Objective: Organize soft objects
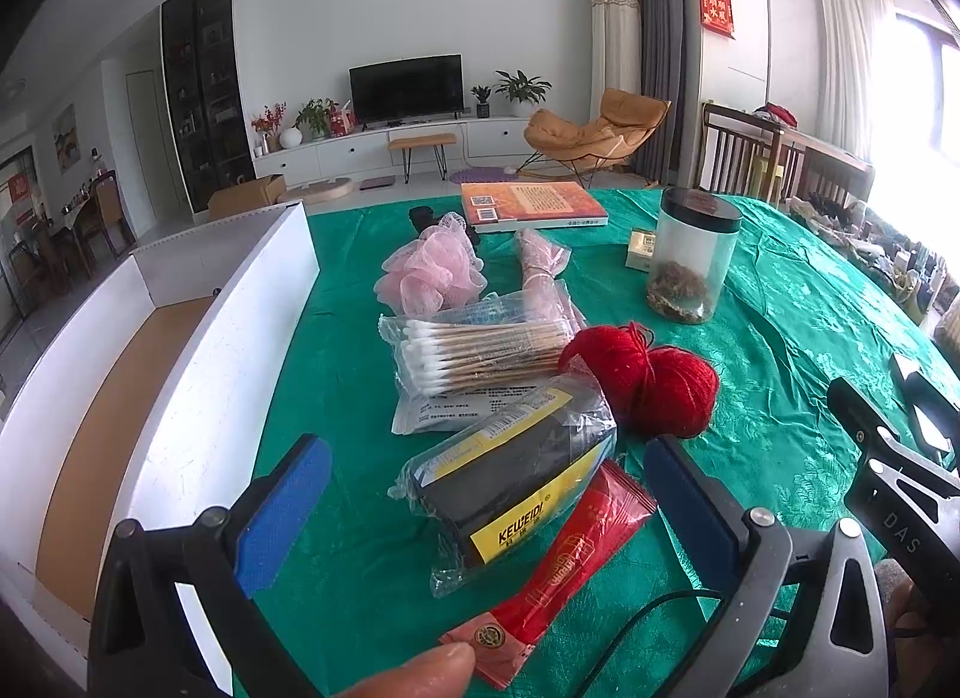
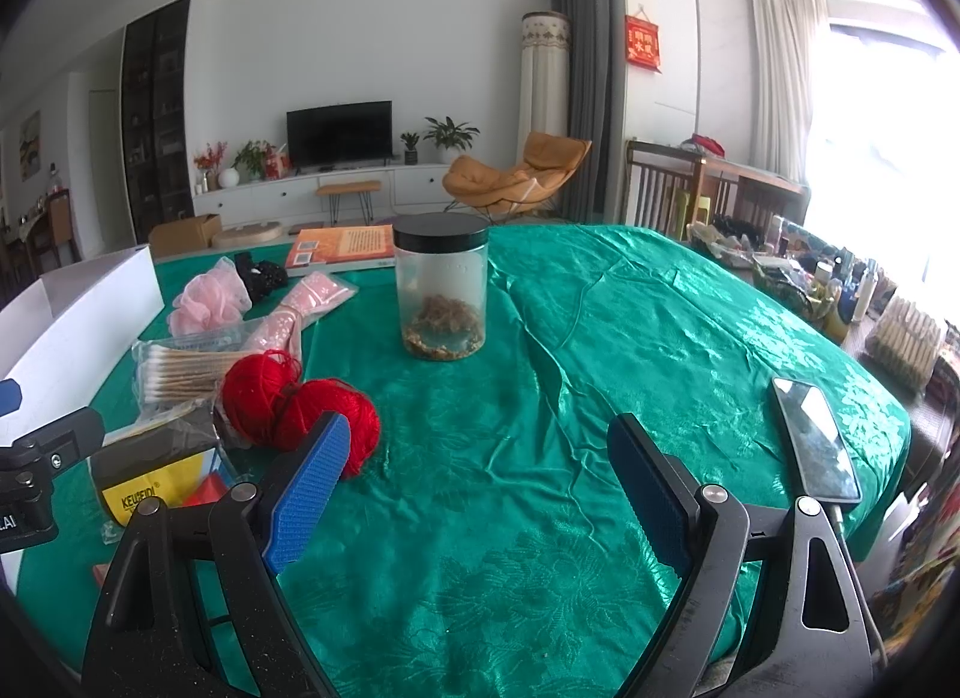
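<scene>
Sitting in a loose pile on the green tablecloth (image 2: pixel 540 398), left of centre: a pink mesh bath pouf (image 1: pixel 432 269) at the far end, then a clear bag of cotton swabs (image 1: pixel 480 353), a red ball of yarn (image 1: pixel 651 377) just to the right of the swabs, and nearest, a dark plastic-wrapped pack with a yellow KEWEIDI label (image 1: pixel 516 470). Lying under and beside that pack, a long red sachet (image 1: pixel 564 566), its near end right by a fingertip (image 1: pixel 420 674) at the bottom edge. Also a pinkish wrapped bundle (image 1: pixel 540 263) poking out beyond the swabs.

Hovering over the near end of the pile, left gripper (image 1: pixel 486 512), blue pads spread wide apart, nothing between them, the KEWEIDI pack and sachet framed in the gap. Over on the right, right gripper (image 2: pixel 480 494), also spread wide and empty, above bare cloth, its left pad close to the yarn in view, can't tell if touching.

Standing open at the left edge of the table, a white box (image 1: pixel 180 350) with a brown cardboard floor. Farther back, an orange book (image 1: pixel 531 205) and a clear jar with a black lid (image 1: pixel 690 254), some dried stuff at the bottom. Lying near the right edge, a phone (image 2: pixel 816 440).
</scene>
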{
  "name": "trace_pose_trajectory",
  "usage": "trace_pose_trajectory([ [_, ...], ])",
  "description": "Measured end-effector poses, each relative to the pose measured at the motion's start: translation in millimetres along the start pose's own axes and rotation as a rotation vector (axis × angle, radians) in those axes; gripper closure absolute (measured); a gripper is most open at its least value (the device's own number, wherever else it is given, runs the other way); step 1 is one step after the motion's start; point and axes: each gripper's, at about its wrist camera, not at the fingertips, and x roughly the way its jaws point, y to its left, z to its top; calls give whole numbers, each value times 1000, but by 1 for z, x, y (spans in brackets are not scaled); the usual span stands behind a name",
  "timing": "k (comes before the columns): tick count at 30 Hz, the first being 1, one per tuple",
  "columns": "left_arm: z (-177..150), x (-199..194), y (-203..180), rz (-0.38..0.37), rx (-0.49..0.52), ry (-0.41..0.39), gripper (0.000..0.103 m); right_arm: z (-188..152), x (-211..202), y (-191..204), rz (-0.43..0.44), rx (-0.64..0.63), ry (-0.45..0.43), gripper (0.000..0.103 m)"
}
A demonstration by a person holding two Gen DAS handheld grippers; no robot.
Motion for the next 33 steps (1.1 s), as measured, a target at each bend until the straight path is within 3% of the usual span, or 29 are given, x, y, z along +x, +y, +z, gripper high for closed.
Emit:
trace_pose_trajectory([
  [33, -1, 6, -1, 2, 1, 18, 0, -2, 2, 0, 3, 5, 3, 13],
])
